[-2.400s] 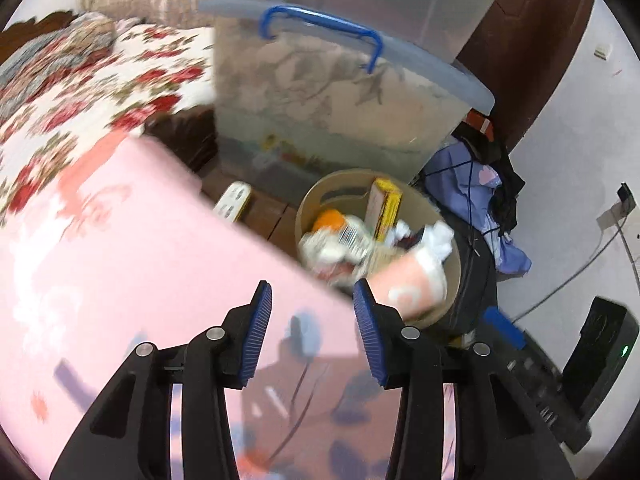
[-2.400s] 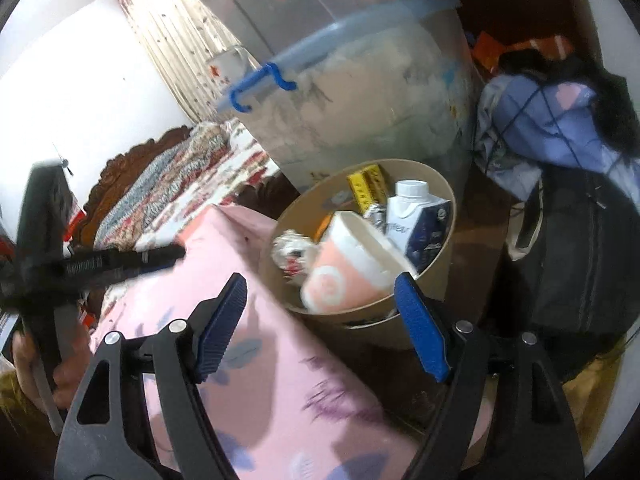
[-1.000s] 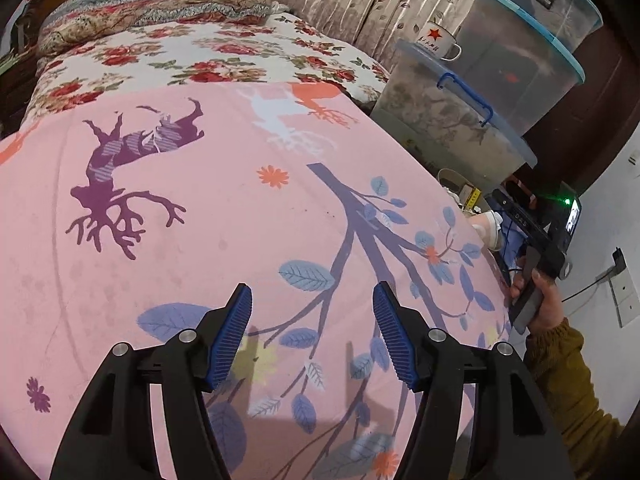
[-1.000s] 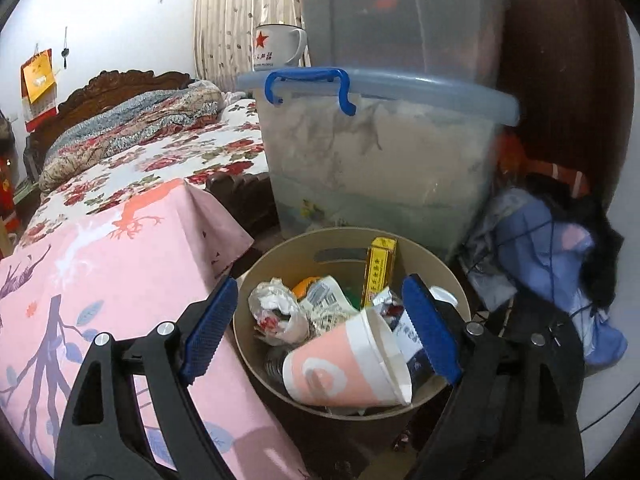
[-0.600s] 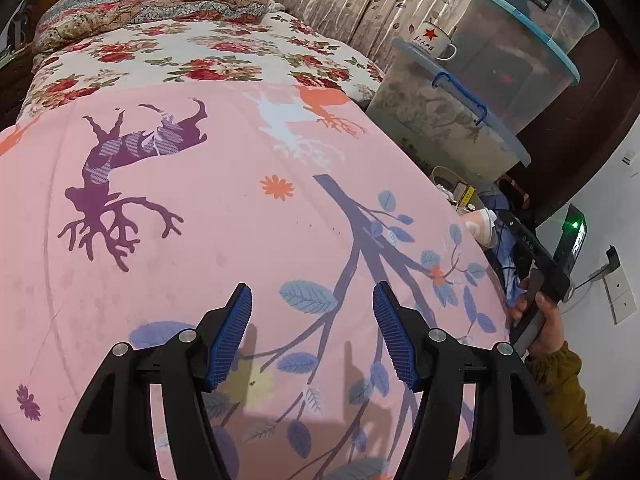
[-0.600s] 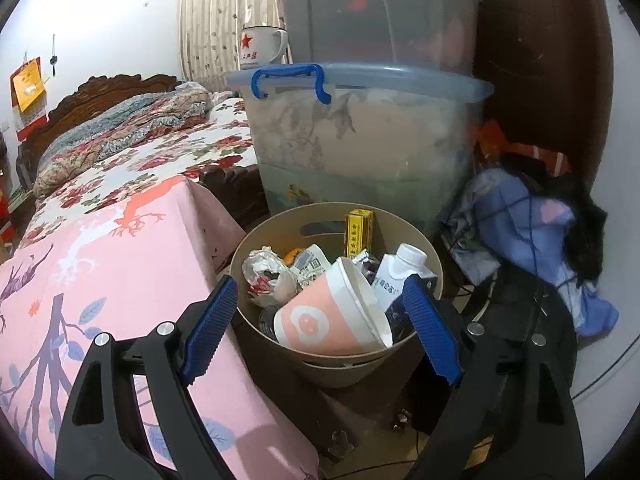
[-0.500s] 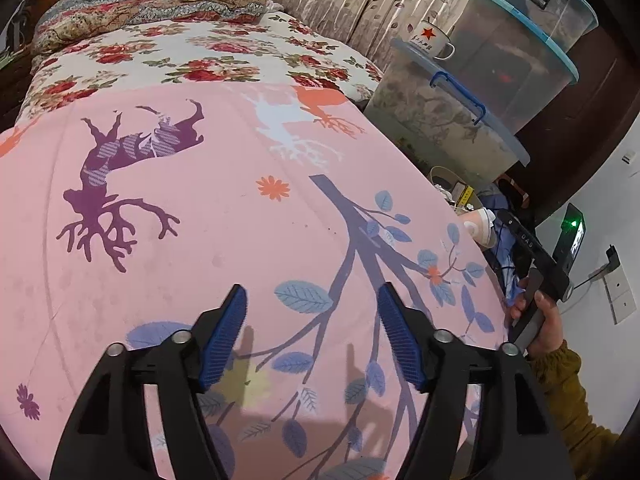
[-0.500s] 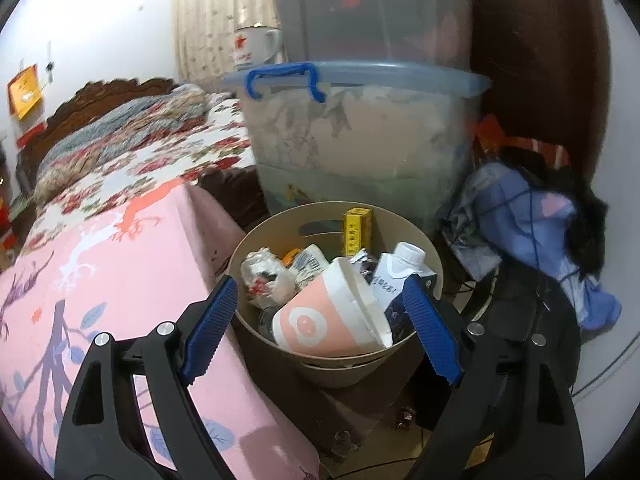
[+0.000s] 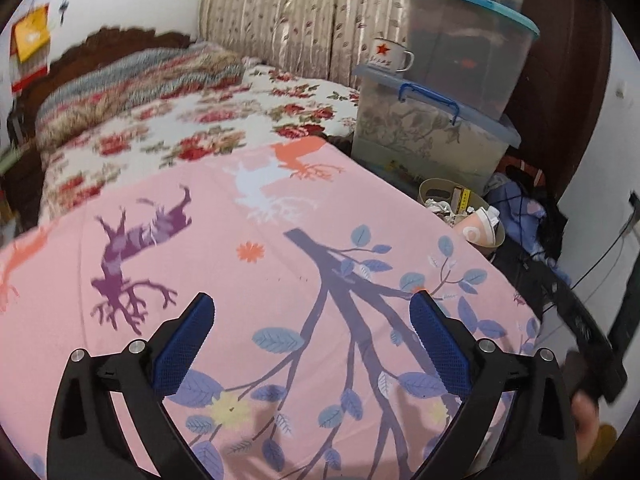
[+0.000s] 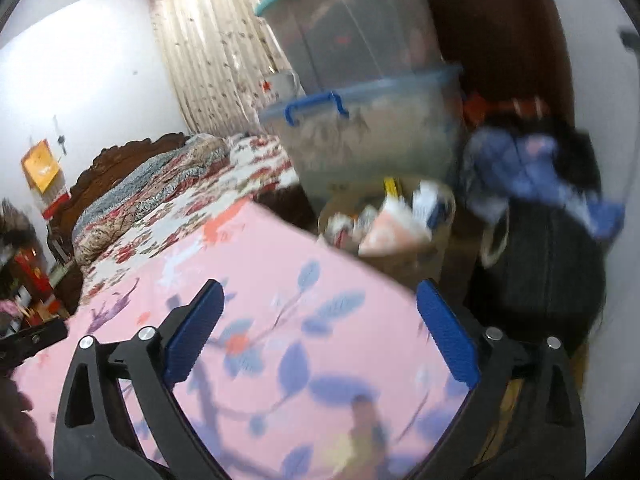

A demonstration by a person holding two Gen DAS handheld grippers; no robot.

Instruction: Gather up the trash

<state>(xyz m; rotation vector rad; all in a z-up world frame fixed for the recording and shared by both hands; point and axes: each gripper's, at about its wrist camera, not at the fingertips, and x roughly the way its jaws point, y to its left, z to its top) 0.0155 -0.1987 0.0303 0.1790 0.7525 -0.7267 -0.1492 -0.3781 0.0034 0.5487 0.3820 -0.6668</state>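
Observation:
A tan round bin [image 9: 434, 189] stands past the far right corner of the pink sheet, filled with trash: a pink paper cup [image 9: 478, 232], crumpled paper and a yellow box. In the right wrist view the bin [image 10: 442, 236] is blurred, with the cup [image 10: 388, 232] on top. My left gripper [image 9: 310, 338] is open and empty above the pink sheet [image 9: 248, 256]. My right gripper [image 10: 318, 326] is open and empty over the sheet's corner, short of the bin.
Stacked clear storage boxes [image 9: 436, 136] with a star mug [image 9: 388, 54] stand behind the bin. Blue clothes [image 10: 536, 168] lie on a black bag [image 10: 540, 272] to the right. A floral quilt [image 9: 192, 128] covers the bed's far end. The other gripper shows at the right edge [image 9: 588, 332].
My left gripper's jaws have opened wider and its view has tilted up. My right gripper has pulled back and left from the bin, over the pink sheet.

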